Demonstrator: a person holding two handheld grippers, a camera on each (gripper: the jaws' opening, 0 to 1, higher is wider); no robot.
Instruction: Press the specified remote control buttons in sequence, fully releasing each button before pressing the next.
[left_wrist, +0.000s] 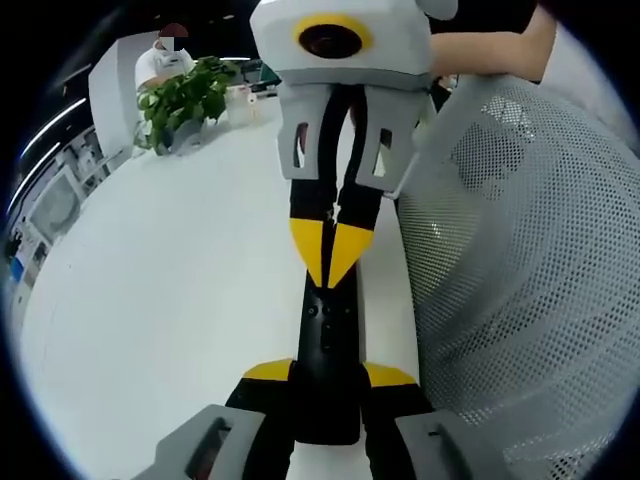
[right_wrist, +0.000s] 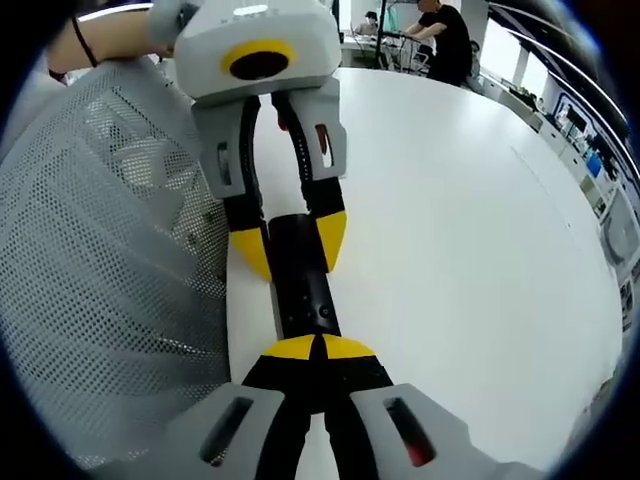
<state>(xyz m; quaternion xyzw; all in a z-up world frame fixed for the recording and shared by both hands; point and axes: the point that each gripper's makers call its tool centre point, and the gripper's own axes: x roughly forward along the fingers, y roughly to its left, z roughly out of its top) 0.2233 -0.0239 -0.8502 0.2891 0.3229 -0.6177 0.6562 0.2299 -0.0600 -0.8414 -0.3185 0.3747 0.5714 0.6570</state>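
Observation:
A slim black remote lies lengthwise over the white table's edge. My left gripper is shut on the remote, one yellow-tipped jaw on each long side. In the right gripper view the left gripper comes down from the top and clamps the remote at its far end. My right gripper is shut, its two yellow tips together and resting on the remote's button face. In the left gripper view the right gripper points down onto the remote's far half. The buttons under the tips are hidden.
The white table stretches wide and bare to one side. A grey mesh chair back stands close against the table edge beside the remote. A potted green plant and a seated person are at the far end. A person's forearm holds the right gripper.

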